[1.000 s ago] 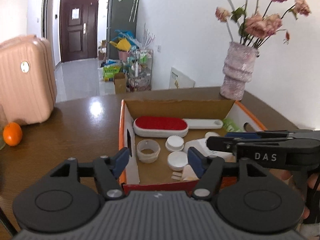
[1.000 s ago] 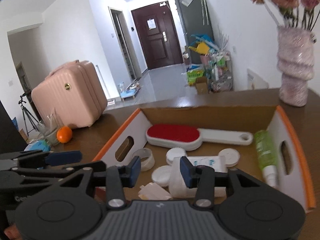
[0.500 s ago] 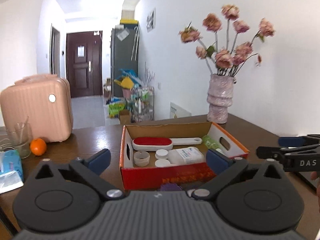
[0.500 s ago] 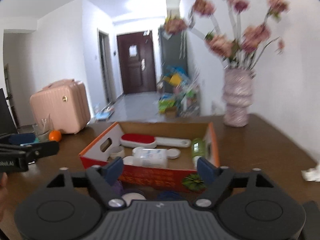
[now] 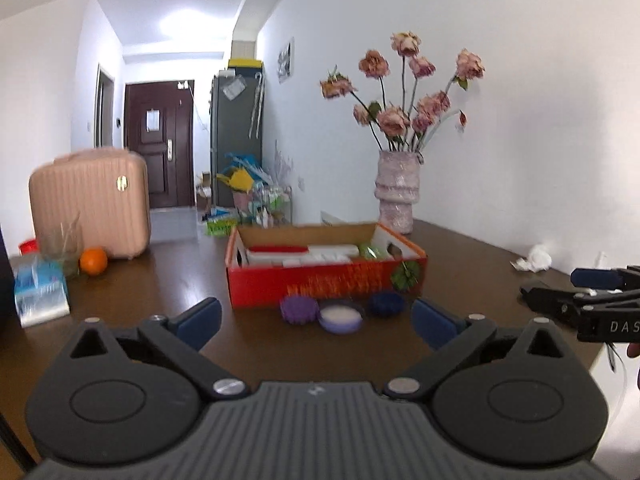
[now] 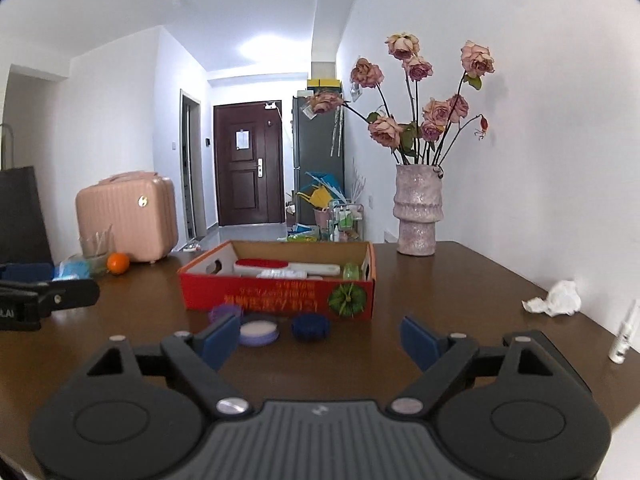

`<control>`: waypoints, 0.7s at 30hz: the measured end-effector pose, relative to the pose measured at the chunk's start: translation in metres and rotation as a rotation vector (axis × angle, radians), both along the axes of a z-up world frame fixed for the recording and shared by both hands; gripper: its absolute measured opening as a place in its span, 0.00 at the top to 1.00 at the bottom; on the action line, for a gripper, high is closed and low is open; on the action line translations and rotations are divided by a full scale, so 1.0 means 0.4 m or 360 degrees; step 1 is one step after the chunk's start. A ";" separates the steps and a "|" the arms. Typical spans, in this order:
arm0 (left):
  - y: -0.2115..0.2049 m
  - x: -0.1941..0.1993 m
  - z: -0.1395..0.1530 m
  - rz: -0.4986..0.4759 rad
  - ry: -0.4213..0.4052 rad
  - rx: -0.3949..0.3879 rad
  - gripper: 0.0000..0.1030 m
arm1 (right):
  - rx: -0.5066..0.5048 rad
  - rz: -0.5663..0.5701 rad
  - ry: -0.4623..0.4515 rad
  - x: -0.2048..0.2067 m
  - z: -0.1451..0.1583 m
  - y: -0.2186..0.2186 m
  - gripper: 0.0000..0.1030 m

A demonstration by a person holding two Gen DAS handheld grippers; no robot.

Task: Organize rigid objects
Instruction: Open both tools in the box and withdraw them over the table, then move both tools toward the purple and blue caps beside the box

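Observation:
A red cardboard box stands mid-table holding a red-and-white brush, white containers and a green bottle. On the table in front of it lie a purple ridged lid, a lavender round lid and a dark blue lid. My left gripper is open and empty, well short of them. My right gripper is also open and empty, with the same box and lids ahead. Each gripper shows at the edge of the other's view: right, left.
A pink suitcase, an orange, a glass and a blue tissue pack sit at the left. A vase of dried roses stands behind the box. Crumpled tissue and a small spray bottle lie near the right table edge.
Both grippers have pulled back from over the box and opened wide. The box now looks farther off, and the three lids in front of it have come into view.

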State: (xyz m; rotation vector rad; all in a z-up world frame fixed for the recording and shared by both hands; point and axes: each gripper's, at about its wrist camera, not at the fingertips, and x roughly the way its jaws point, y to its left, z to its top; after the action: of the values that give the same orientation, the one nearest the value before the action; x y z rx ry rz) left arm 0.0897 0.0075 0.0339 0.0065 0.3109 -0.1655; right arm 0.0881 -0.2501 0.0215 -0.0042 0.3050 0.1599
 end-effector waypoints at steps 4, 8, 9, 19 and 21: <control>0.004 -0.040 -0.038 0.0011 0.0055 0.0014 0.00 | 0.0008 0.0036 0.0020 -0.082 -0.028 0.003 0.15; 0.013 -0.051 -0.055 -0.0009 0.0109 -0.0018 0.00 | 0.0016 0.0037 0.0062 -0.102 -0.047 0.005 0.12; 0.015 -0.047 -0.059 0.0004 0.0118 -0.0015 0.00 | 0.0018 0.0026 0.0073 -0.097 -0.051 0.007 0.12; 0.027 0.019 -0.076 0.0020 0.0208 -0.0023 0.00 | 0.0042 -0.0014 0.0142 -0.055 -0.082 0.005 0.12; 0.025 0.041 -0.082 0.0016 0.0235 -0.0020 0.00 | 0.0045 -0.0017 0.0169 -0.037 -0.089 0.004 0.12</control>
State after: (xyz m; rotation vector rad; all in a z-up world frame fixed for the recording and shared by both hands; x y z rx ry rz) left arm 0.1062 0.0177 0.0013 -0.0197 0.4571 -0.1581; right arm 0.0732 -0.2487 -0.0140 0.0342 0.4084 0.1538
